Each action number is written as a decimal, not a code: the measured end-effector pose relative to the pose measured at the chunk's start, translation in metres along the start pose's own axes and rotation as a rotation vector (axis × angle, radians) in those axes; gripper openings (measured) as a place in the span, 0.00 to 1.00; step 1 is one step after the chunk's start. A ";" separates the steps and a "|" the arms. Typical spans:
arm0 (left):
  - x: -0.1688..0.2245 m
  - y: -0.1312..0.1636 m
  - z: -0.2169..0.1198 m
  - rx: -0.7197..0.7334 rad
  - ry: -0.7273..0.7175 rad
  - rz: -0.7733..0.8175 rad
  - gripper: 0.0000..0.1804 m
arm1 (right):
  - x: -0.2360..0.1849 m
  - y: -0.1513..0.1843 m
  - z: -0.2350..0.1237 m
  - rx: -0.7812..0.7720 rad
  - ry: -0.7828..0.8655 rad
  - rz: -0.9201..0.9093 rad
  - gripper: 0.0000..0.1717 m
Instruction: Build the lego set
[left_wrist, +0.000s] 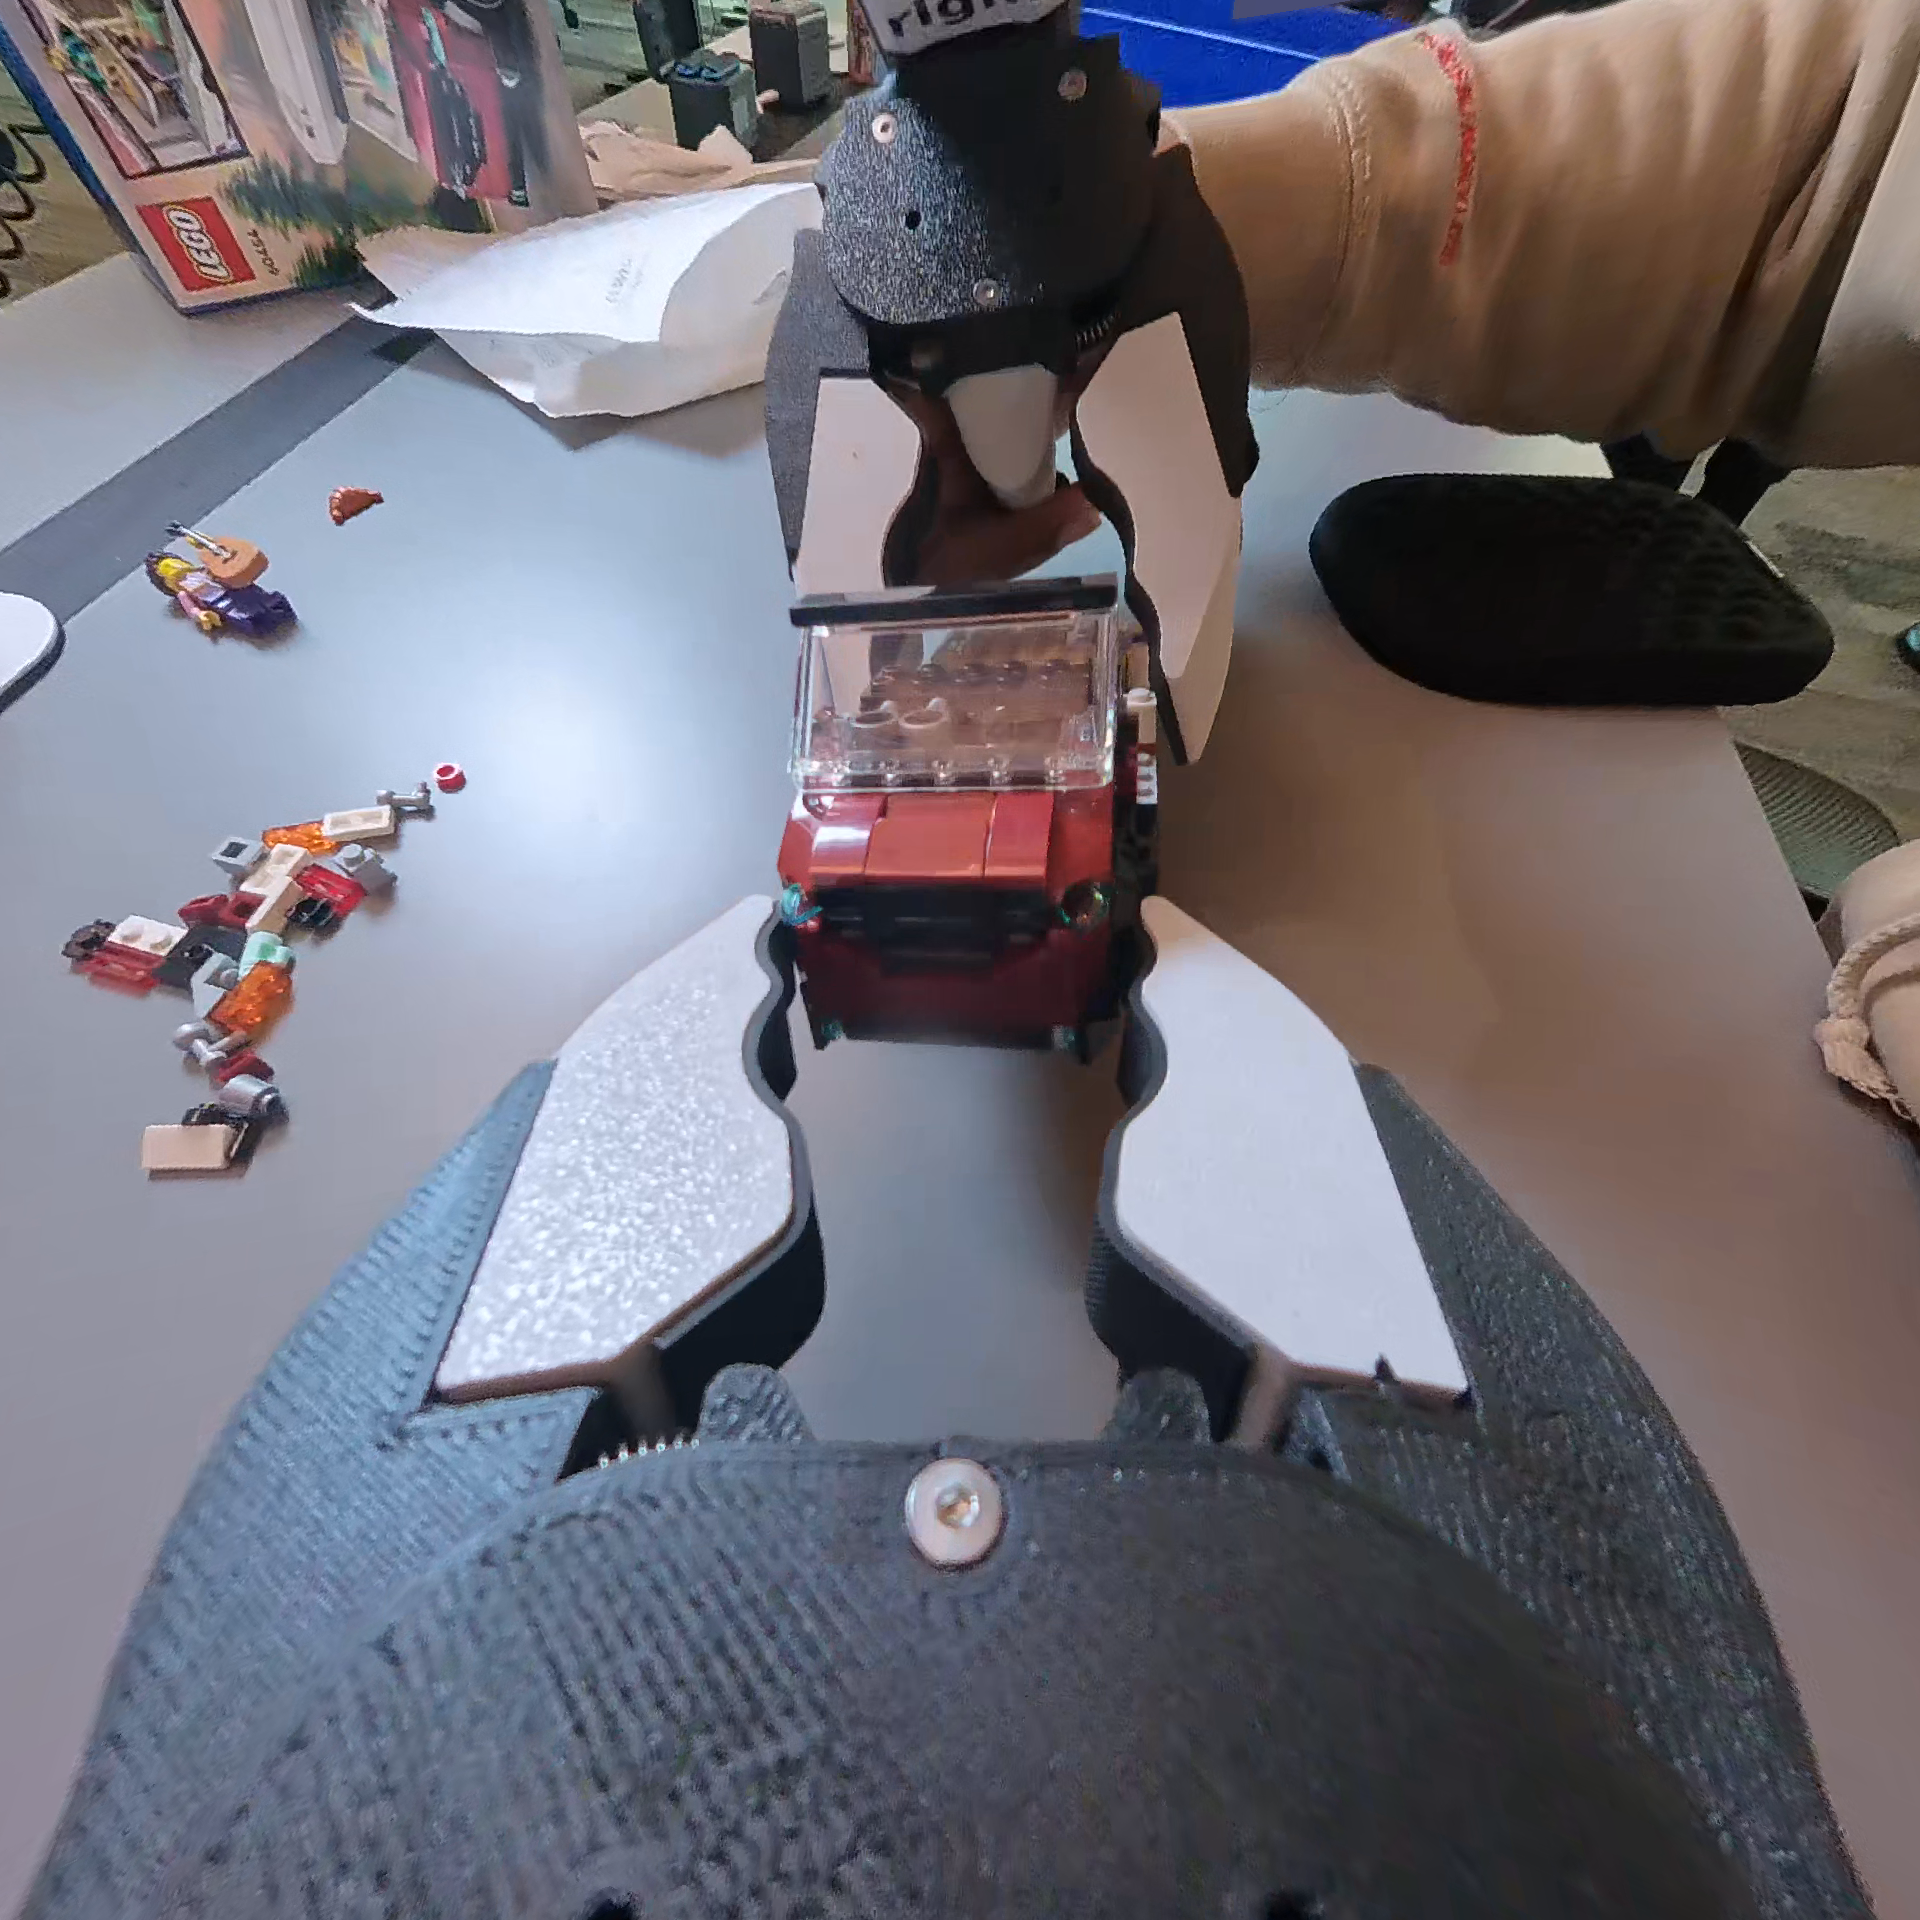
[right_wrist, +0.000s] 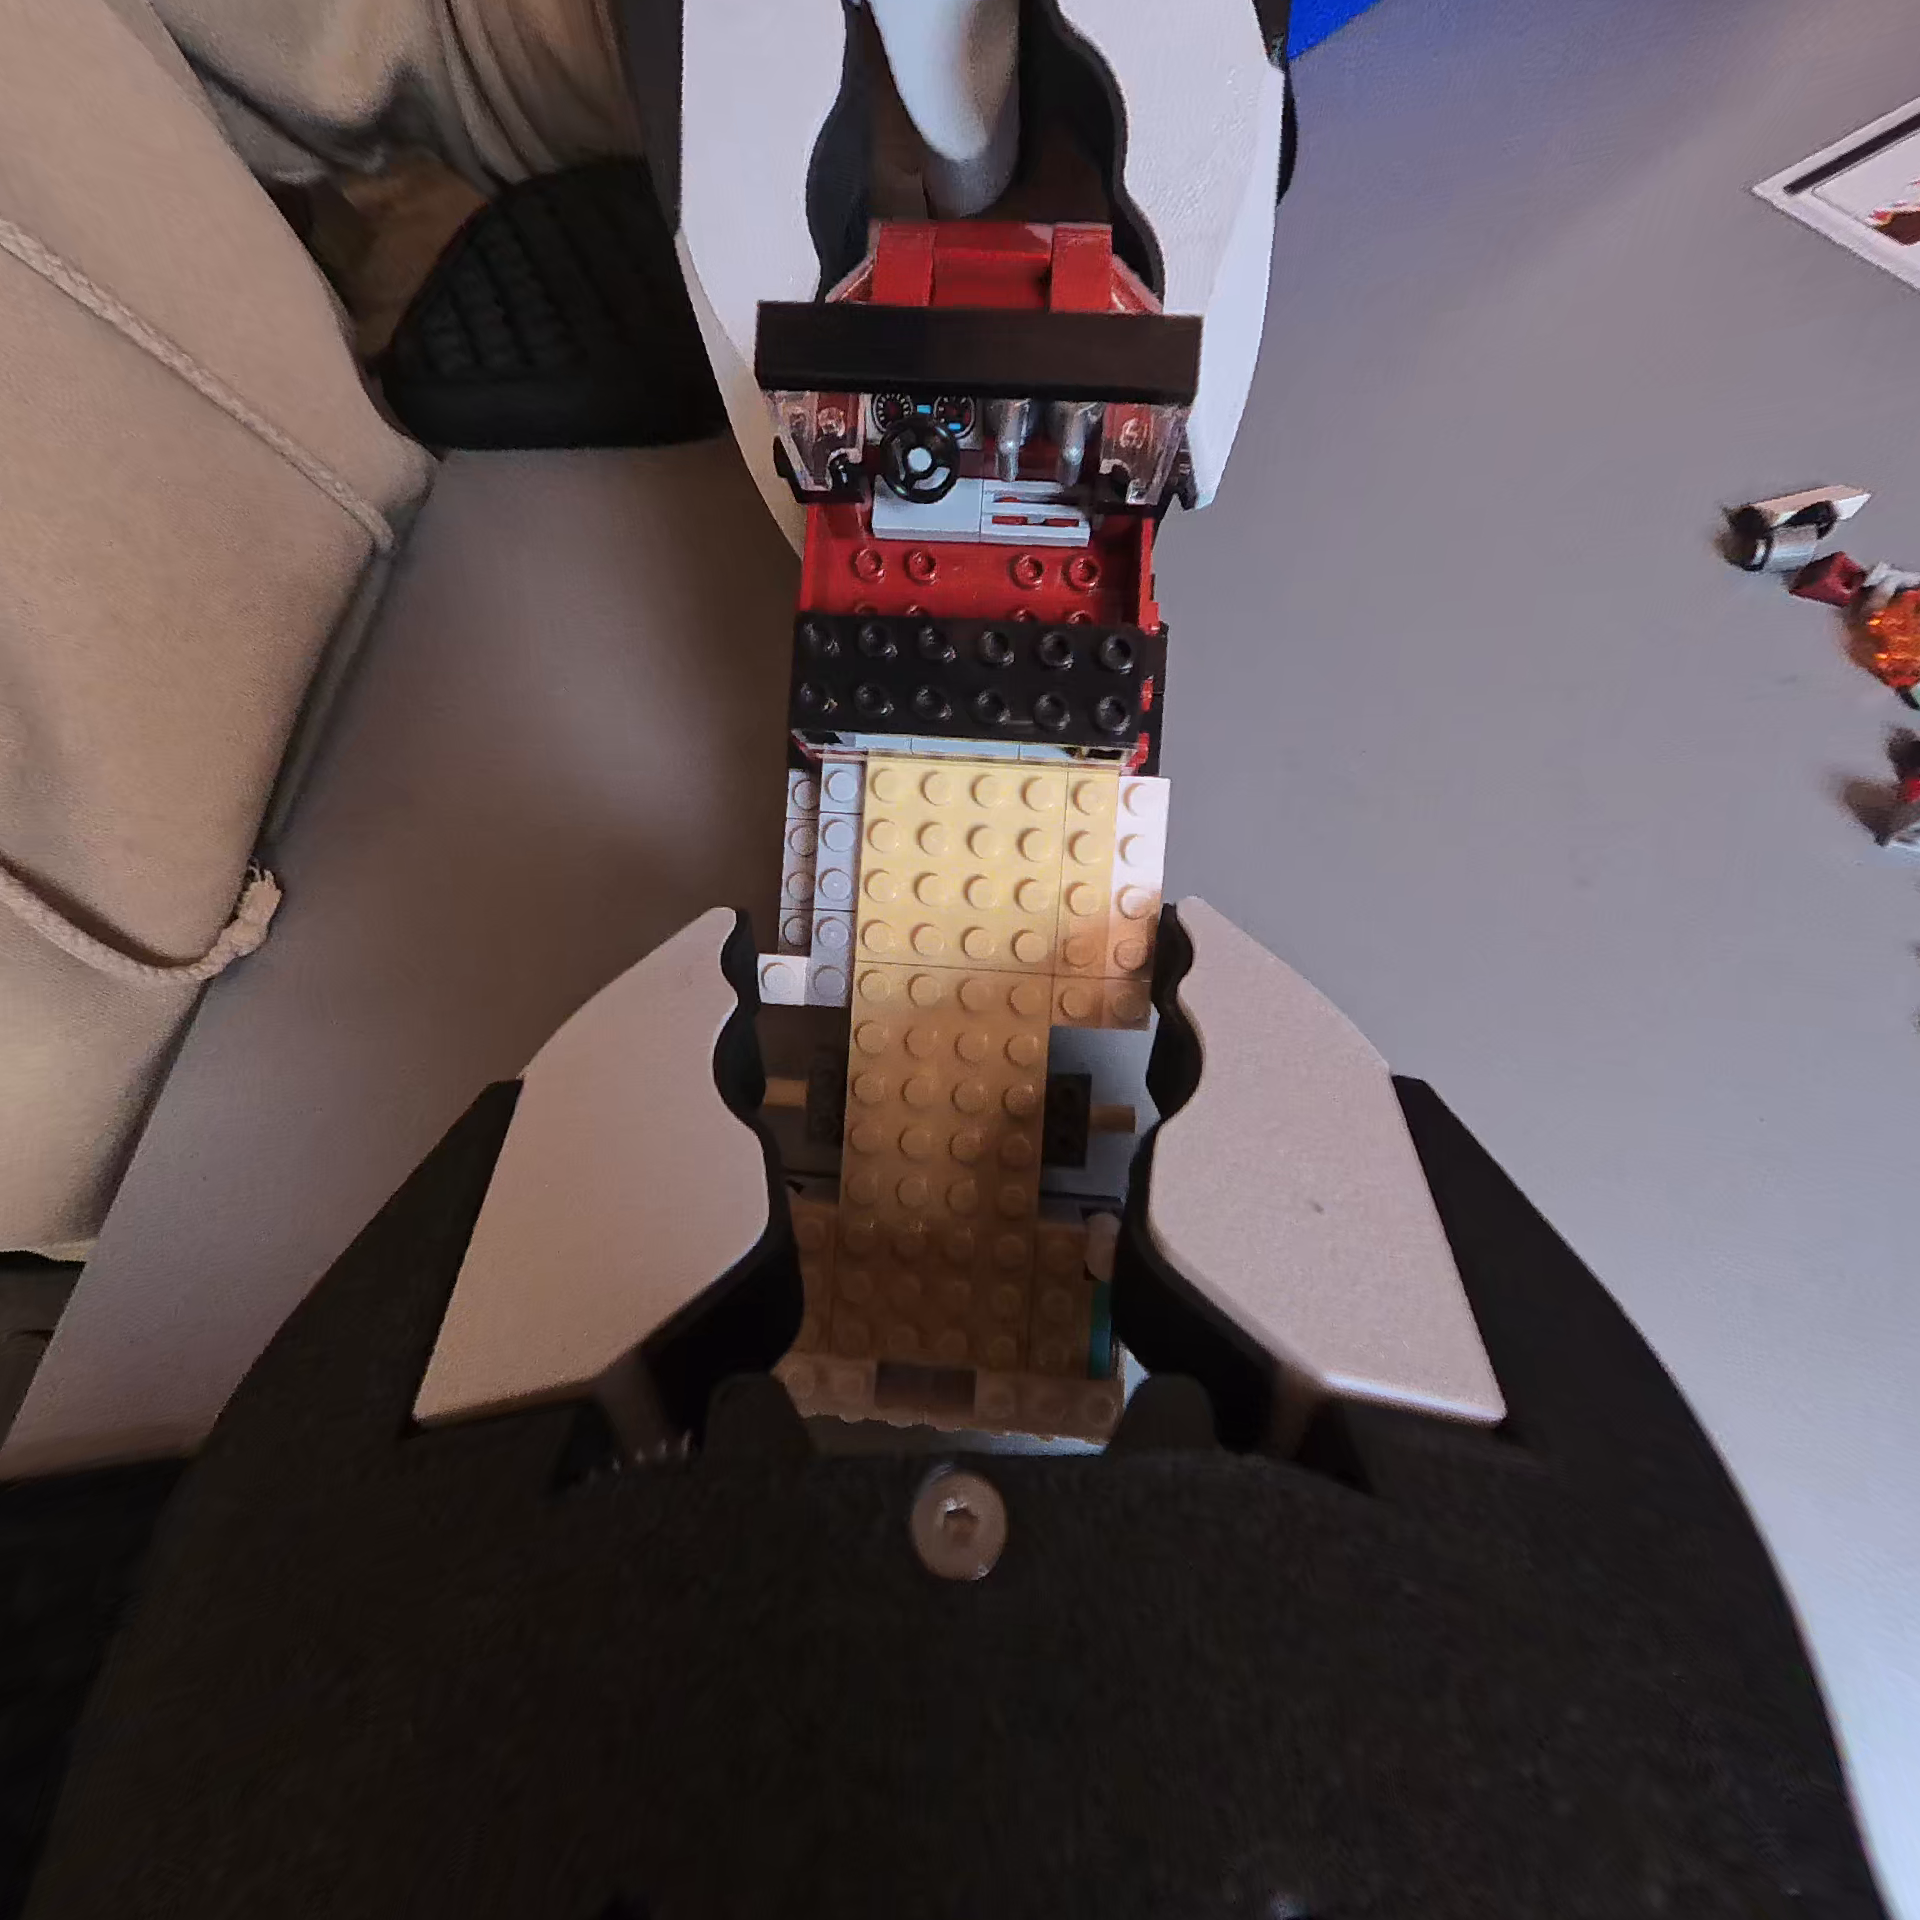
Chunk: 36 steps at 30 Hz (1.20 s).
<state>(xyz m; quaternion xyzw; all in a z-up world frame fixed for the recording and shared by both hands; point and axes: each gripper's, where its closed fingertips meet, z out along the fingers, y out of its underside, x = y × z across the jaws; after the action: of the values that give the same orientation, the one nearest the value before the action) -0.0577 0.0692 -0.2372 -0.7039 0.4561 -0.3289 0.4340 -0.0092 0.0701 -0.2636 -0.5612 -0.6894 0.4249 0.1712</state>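
My left tool (left_wrist: 961, 925): jaws clamped on the red nose of the toy truck (left_wrist: 951, 883).
My right tool (right_wrist: 951, 940): jaws closed on its tan rear bed.
Truck: on the table (left_wrist: 582, 675), light, stiff, snap-together, likely to split; hold low on the body.
Table: grey, smooth.
Room: loose bricks (left_wrist: 223, 935) left, set box (left_wrist: 239, 135) far.

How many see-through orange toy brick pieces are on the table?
2. One clear orange piece lies at the far end of the loose brick pile on the grey table; the other sits nearer the camera. More may hide underneath.
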 end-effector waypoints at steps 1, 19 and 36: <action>0.000 0.001 0.000 -0.004 0.000 -0.004 0.34 | 0.001 0.000 0.001 0.006 -0.005 0.007 0.43; -0.025 0.012 0.002 -0.059 -0.139 -0.240 0.33 | 0.012 -0.039 -0.054 0.233 0.705 0.264 0.12; -0.023 0.016 0.002 -0.053 -0.167 -0.333 0.33 | 0.001 -0.031 0.043 0.142 0.650 0.479 0.00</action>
<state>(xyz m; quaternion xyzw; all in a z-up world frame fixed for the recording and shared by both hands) -0.0702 0.0884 -0.2545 -0.8058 0.3043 -0.3242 0.3912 -0.0595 0.0536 -0.2645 -0.7978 -0.4182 0.2998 0.3143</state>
